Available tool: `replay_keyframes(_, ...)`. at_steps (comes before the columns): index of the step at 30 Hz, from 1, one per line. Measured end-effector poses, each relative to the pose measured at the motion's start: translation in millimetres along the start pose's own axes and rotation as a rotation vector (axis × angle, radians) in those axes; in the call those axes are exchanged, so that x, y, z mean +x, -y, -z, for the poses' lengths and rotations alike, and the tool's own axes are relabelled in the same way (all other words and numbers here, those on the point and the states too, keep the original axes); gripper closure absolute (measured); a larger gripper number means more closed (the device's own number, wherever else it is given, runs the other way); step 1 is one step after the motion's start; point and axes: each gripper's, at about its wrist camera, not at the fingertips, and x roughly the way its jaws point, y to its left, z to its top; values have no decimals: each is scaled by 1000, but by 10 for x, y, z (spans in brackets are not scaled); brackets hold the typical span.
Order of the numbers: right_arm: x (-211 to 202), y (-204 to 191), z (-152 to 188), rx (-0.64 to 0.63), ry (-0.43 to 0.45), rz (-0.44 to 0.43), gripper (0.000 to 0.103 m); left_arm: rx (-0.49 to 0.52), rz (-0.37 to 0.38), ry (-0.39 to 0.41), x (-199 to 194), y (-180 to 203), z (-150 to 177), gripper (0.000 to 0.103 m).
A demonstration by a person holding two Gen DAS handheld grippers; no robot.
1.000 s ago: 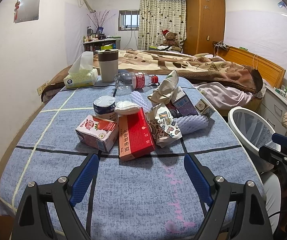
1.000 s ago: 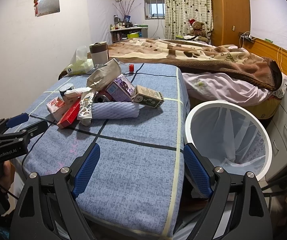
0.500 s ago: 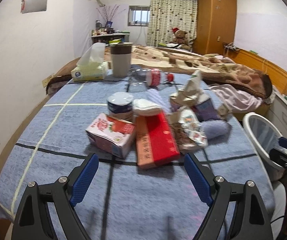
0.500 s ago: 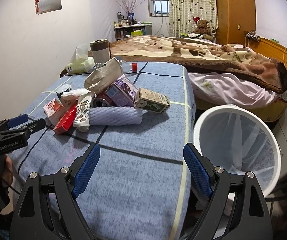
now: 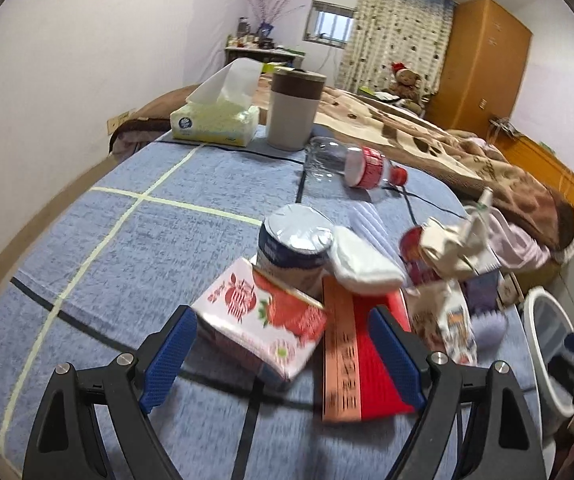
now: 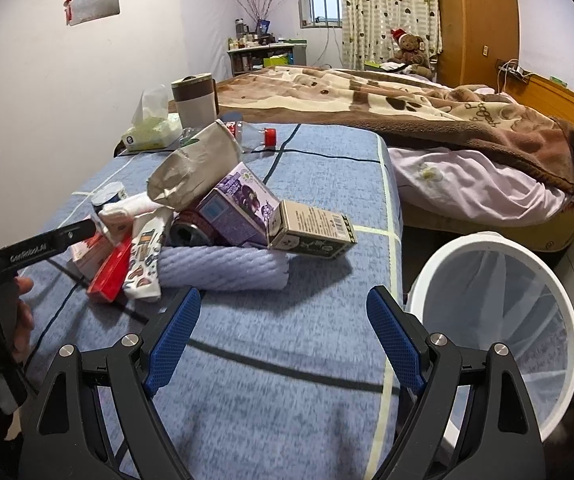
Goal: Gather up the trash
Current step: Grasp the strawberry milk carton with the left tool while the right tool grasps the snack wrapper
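Left wrist view, 12 o'clock, close ahead: left gripper, jaws spread wide, pinching nothing. Between its blue pads lay the pink strawberry carton, long axis running roughly 10 to 4 o'clock, skewed to the jaw line. Red flat box touched it at 1 o'clock, long axis 12 to 6, its right edge behind the right pad. Round tin and white wad sat just beyond, at 12 to 1 o'clock.

Right wrist view, 10 to 11 o'clock: same trash heap on the blue-covered counter. Right gripper, jaws spread, empty, nearest item the lavender foam roll, long axis 9 to 3. White bin at 2 o'clock beside the counter. Judged: left gripper nearer the carton; right nearer the bin.
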Motion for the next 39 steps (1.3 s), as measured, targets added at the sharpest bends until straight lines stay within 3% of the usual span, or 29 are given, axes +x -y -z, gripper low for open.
replay_keyframes(8, 127, -10, -29, 2, -23, -7, 16, -47, -97, 18, 261, -2, -133, 15)
replay_keyframes(12, 150, -104, -43, -10, -24, -37, 16, -76, -91, -43, 344, -158, -64, 14)
replay_keyframes(20, 210, -354, -78, -31, -45, -122, 17, -49, -105, -29, 181, -305, 48, 13)
replay_keyframes(29, 387, -583, -73, -55, -102, -203, 43, -89, -106, -29, -22, -509, 196, 14)
replay_keyframes(34, 402, -691, -91, -75, -106, -232, 63, -84, -116, -17, -76, -537, 232, 15)
replay_keyframes(37, 387, -735, -78, -92, -107, -239, 71, -92, -118, -41, -58, -563, 256, 25)
replay_keyframes(39, 372, -745, -72, -93, -108, -251, 83, -100, -118, -92, 24, -602, 296, 35)
